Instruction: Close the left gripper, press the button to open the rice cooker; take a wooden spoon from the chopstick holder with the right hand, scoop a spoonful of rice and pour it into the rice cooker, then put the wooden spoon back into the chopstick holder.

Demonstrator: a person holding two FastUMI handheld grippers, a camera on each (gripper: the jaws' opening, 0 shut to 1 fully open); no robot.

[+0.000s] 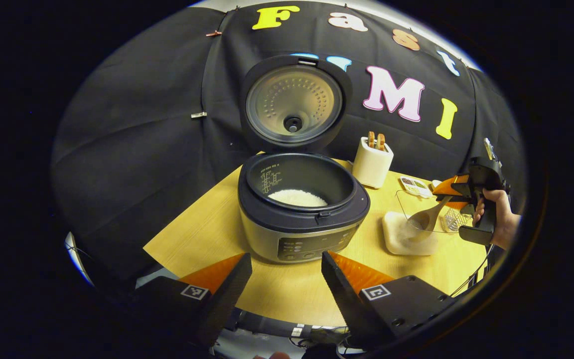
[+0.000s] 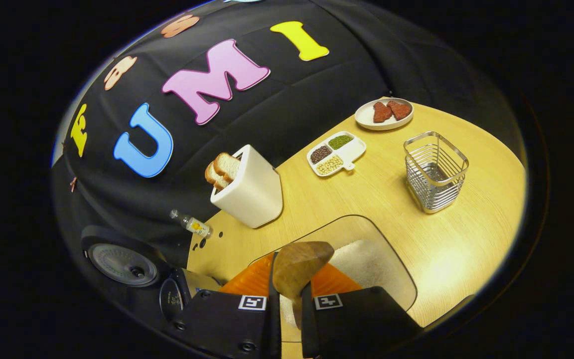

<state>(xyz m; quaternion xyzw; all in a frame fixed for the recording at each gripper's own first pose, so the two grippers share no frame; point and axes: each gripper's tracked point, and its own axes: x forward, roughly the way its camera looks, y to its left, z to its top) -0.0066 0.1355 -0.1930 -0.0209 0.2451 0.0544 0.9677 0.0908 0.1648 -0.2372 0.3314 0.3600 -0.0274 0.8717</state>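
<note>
The rice cooker (image 1: 301,214) stands open on the table (image 1: 207,234), lid (image 1: 294,102) up, with rice in the pot. The left gripper (image 1: 286,284) hangs in front of it, jaws apart and empty. The right gripper (image 2: 287,299) has its jaws clamped on the wooden spoon (image 2: 299,267), above the clear rice container (image 2: 366,259). The wire holder (image 2: 435,172) stands well apart, near a toaster (image 2: 249,192).

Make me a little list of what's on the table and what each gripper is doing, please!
rice cooker: lid up, some rice inside
wooden spoon: clamped in right gripper, bowl over the rice container
left gripper: open, holding nothing, facing the cooker
chopstick holder: wire basket, nothing in it
toaster: two bread slices inside
small dishes: sectioned bean dish, plate with red pieces
</note>
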